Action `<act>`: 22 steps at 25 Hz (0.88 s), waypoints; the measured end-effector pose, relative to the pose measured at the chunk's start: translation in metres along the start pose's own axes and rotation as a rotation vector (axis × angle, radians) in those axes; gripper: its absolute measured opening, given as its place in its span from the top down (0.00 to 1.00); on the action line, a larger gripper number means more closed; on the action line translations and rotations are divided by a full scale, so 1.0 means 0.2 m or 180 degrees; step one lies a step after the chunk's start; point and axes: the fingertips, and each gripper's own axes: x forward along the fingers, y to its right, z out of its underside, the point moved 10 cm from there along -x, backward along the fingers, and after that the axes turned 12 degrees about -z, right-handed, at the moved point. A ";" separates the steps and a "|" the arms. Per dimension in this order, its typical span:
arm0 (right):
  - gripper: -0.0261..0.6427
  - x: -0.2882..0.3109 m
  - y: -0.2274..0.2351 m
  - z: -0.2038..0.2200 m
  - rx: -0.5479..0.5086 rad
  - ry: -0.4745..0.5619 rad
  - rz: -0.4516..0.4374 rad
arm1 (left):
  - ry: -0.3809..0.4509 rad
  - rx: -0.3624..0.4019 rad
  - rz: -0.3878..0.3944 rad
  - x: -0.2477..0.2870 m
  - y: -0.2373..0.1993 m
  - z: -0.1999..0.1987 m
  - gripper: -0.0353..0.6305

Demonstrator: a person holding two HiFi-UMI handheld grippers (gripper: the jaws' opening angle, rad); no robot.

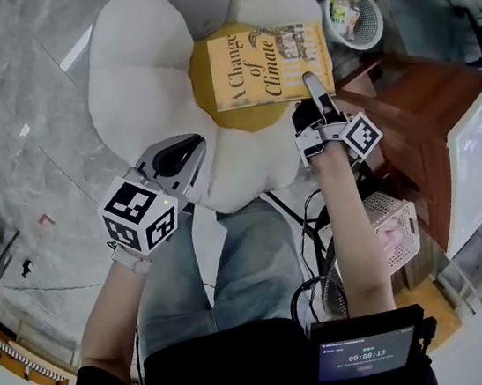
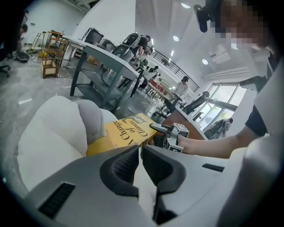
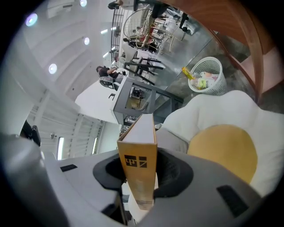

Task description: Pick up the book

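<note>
Seen from overhead, the lower jaw of the right gripper (image 1: 312,86) is hidden beneath the book (image 1: 263,64). Its jaws pinch the book's near edge over the yellow centre of the flower cushion (image 1: 131,78). The left gripper (image 1: 192,149) is pressed together, empty.

Head cam: steeply down over left gripper (image 1: 189,150) & right gripper (image 1: 310,81). Gripper cams: close behind own jaws, facing fwd. All share book (image 1: 269,66).
</note>
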 end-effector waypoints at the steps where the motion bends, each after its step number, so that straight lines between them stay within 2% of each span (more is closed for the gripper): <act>1: 0.72 -0.01 -0.04 0.01 0.0014 0.0008 -0.0002 | -0.0011 -0.0004 0.0013 -0.01 0.01 -0.02 0.92; 8: 0.72 0.02 -0.23 0.05 0.0109 0.0158 0.0022 | -0.0065 -0.0030 0.0120 -0.02 -0.05 -0.15 0.92; 22: 0.72 -0.08 -0.80 0.10 0.0091 0.0447 -0.0184 | 0.0107 0.0213 0.0308 -0.30 0.10 -0.44 0.92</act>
